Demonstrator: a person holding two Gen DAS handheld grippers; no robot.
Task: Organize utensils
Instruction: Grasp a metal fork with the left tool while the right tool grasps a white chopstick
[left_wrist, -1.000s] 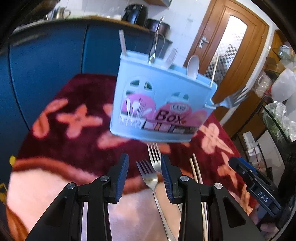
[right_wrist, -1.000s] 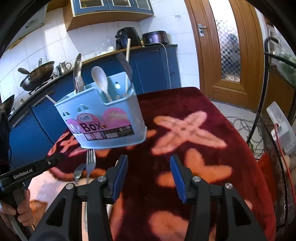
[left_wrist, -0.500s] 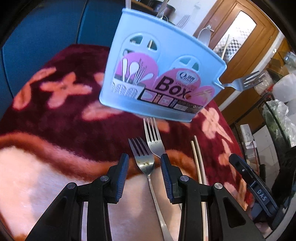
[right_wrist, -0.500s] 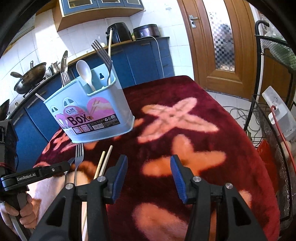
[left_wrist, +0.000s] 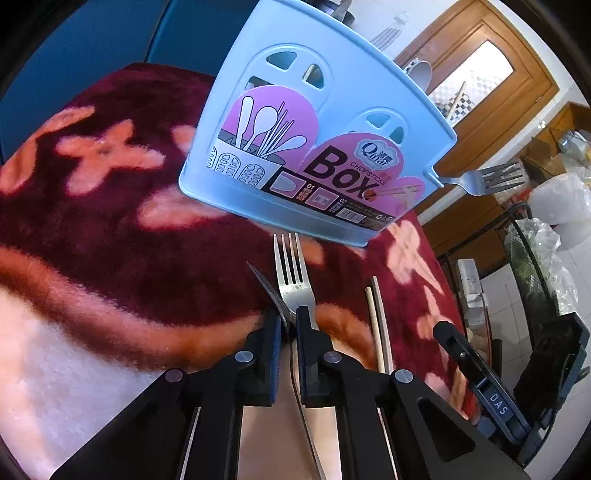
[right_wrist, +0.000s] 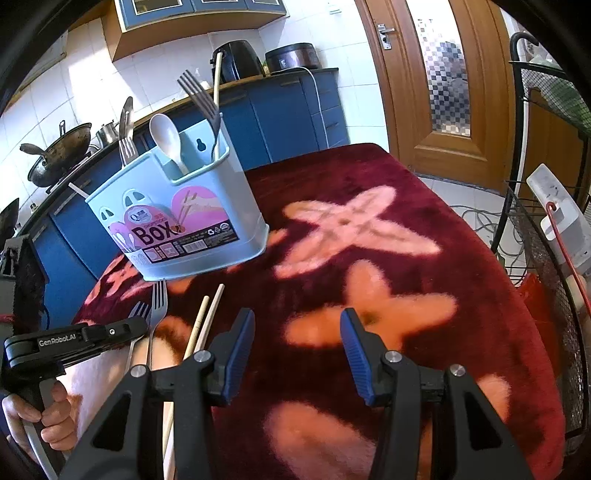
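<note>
**Gripping a fork at the foot of the utensil box**

Standing just ahead of the left tool, the light blue utensil box fills most of its view and blocks the way forward; a white spoon, a fork and a chopstick stick up from its compartments. A second fork lies flat on the red flowered blanket right beside the tool's tip, tines almost touching the box base. To the tool's right, close by, a pair of chopsticks lies on the blanket. Further right sits the right tool, jaws wide apart, holding nothing, over bare blanket well clear of the box.

The left tool's jaws are pressed together on the neck of a turned fork, seen edge-on, its tines pointing up toward the box.
</note>
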